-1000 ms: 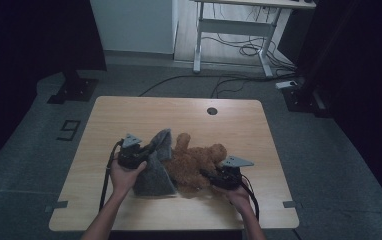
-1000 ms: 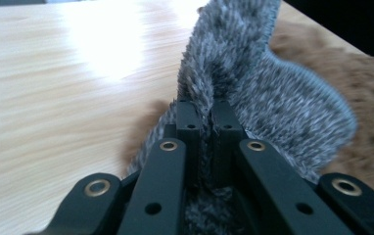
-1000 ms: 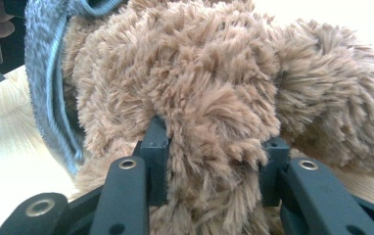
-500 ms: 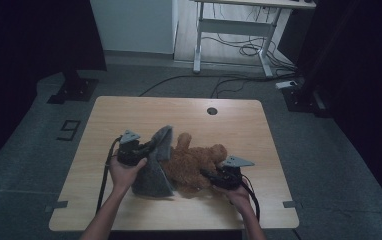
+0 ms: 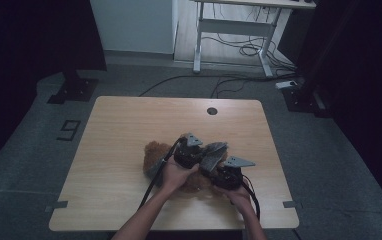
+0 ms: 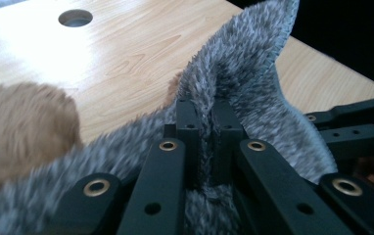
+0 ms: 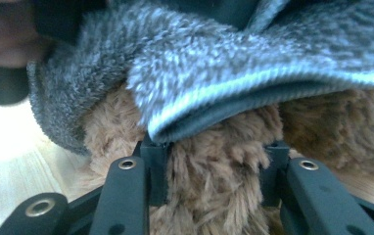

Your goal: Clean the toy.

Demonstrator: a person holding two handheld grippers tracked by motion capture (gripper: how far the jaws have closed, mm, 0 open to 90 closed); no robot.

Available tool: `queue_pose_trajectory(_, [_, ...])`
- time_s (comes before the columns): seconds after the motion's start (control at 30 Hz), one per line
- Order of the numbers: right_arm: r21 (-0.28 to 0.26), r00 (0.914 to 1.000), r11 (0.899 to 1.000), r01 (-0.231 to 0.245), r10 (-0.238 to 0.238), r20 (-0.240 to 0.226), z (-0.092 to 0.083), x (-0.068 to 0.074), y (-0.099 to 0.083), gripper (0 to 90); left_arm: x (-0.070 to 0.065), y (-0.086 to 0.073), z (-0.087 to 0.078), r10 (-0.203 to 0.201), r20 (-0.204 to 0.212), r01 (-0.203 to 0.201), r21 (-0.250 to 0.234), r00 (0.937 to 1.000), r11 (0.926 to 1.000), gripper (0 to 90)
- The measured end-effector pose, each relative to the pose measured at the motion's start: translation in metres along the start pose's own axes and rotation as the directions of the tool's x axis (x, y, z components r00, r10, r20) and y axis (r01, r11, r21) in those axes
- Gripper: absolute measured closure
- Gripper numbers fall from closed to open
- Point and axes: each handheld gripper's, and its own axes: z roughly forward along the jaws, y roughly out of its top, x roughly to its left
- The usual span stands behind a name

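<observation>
My left gripper point(image 5: 202, 159) pinches fold of grey fleece cloth point(image 6: 244, 83), jaws nearly together with fabric squeezed between them, edge of cloth standing up past fingertips. My right gripper point(image 7: 209, 161) clamps brown plush toy point(image 7: 214, 196), fur bulging between both jaws. Toy point(image 5: 154, 152) lies at near middle of wooden table point(image 5: 129, 125), cloth draped over its right part, hem hanging just above right jaws. Both my hands meet over toy, grippers side by side. Round hole point(image 6: 75, 18) in tabletop beyond.
</observation>
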Motion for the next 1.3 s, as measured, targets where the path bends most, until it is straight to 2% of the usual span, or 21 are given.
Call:
queue_pose_trajectory(0.07, [-0.002, 1.0000, 1.000, -0.005, 0.005, -0.003, 0.000, -0.001, 0.000, 59.6, 0.007, -0.004, -0.006, -0.028, 0.007, 0.028, -0.017, 0.9996, 0.9995, 84.5])
queue_pose_trajectory(0.2, [0.002, 0.9999, 1.000, -0.009, 0.009, 0.006, 0.001, 0.000, 0.001, 59.6, 0.026, -0.010, -0.028, -0.033, -0.074, 0.032, -0.012, 0.9967, 0.9994, 84.4])
queue_pose_trajectory(0.3, [0.001, 0.9999, 1.000, -0.013, 0.013, 0.005, 0.001, 0.000, 0.001, 59.6, 0.049, -0.021, -0.048, -0.073, -0.087, 0.071, -0.029, 0.9935, 0.9971, 84.4])
queue_pose_trajectory(0.37, [-0.002, 0.9998, 1.000, -0.017, 0.017, 0.008, 0.001, 0.001, 0.001, 59.6, 0.063, -0.027, -0.063, -0.096, -0.125, 0.090, -0.050, 0.9876, 0.9947, 84.4])
queue_pose_trajectory(0.43, [-0.001, 0.9998, 1.000, -0.020, 0.020, 0.006, 0.001, 0.000, 0.001, 59.7, 0.078, -0.032, -0.074, -0.117, -0.161, 0.110, -0.050, 0.9800, 0.9926, 84.4])
queue_pose_trajectory(0.5, [-0.005, 0.9997, 1.000, -0.023, 0.023, 0.006, 0.001, 0.000, 0.001, 59.7, 0.091, -0.035, -0.082, -0.146, -0.170, 0.139, -0.048, 0.9746, 0.9891, 84.4])
queue_pose_trajectory(0.57, [-0.004, 0.9997, 1.000, -0.021, 0.021, 0.009, 0.001, 0.000, 0.001, 59.7, 0.095, -0.034, -0.084, -0.147, -0.184, 0.143, -0.037, 0.9719, 0.9891, 84.4])
queue_pose_trajectory(0.67, [-0.004, 0.9997, 1.000, -0.022, 0.022, 0.011, 0.002, 0.000, 0.001, 59.8, 0.091, -0.029, -0.076, -0.128, -0.198, 0.128, -0.011, 0.9718, 0.9917, 84.5])
queue_pose_trajectory(0.73, [-0.003, 0.9997, 1.000, -0.021, 0.021, 0.011, 0.002, 0.000, 0.001, 59.8, 0.085, -0.026, -0.067, -0.112, -0.198, 0.116, 0.008, 0.9739, 0.9933, 84.6])
queue_pose_trajectory(0.8, [-0.004, 0.9998, 1.000, -0.017, 0.017, 0.012, 0.002, 0.001, 0.001, 59.9, 0.078, -0.022, -0.058, -0.104, -0.174, 0.108, 0.012, 0.9792, 0.9941, 84.8])
queue_pose_trajectory(0.9, [-0.002, 0.9999, 1.000, -0.010, 0.010, 0.011, 0.002, 0.001, 0.001, 60.0, 0.059, -0.017, -0.042, -0.072, -0.127, 0.077, 0.036, 0.9893, 0.9964, 85.0])
queue_pose_trajectory(0.93, [0.000, 0.9999, 1.000, -0.006, 0.006, 0.011, 0.002, 0.001, 0.001, 59.9, 0.051, -0.015, -0.036, -0.043, -0.134, 0.050, 0.050, 0.9900, 0.9975, 85.1])
queue_pose_trajectory(0.97, [0.001, 0.9999, 1.000, -0.005, 0.005, 0.012, 0.002, 0.001, 0.001, 60.0, 0.044, -0.014, -0.030, -0.014, -0.156, 0.023, 0.059, 0.9877, 0.9980, 85.2])
queue_pose_trajectory(1.03, [0.003, 0.9998, 1.000, -0.005, 0.005, 0.017, 0.001, 0.001, 0.001, 59.9, 0.036, -0.012, -0.026, 0.010, -0.180, 0.000, 0.056, 0.9836, 0.9984, 85.4])
queue_pose_trajectory(1.1, [0.001, 0.9998, 1.000, -0.012, 0.011, 0.014, 0.000, -0.001, 0.000, 60.0, 0.035, -0.009, -0.030, 0.013, -0.176, -0.005, 0.047, 0.9844, 0.9989, 85.3])
queue_pose_trajectory(1.2, [-0.004, 0.9999, 1.000, -0.005, 0.005, 0.012, 0.001, 0.000, 0.000, 59.9, 0.036, -0.005, -0.044, -0.015, -0.146, 0.014, -0.007, 0.9892, 0.9999, 84.9])
queue_pose_trajectory(1.3, [-0.004, 0.9999, 1.000, -0.009, 0.009, 0.010, 0.001, 0.000, 0.000, 60.0, 0.023, 0.005, -0.057, 0.008, -0.115, -0.016, -0.067, 0.9933, 0.9977, 84.8])
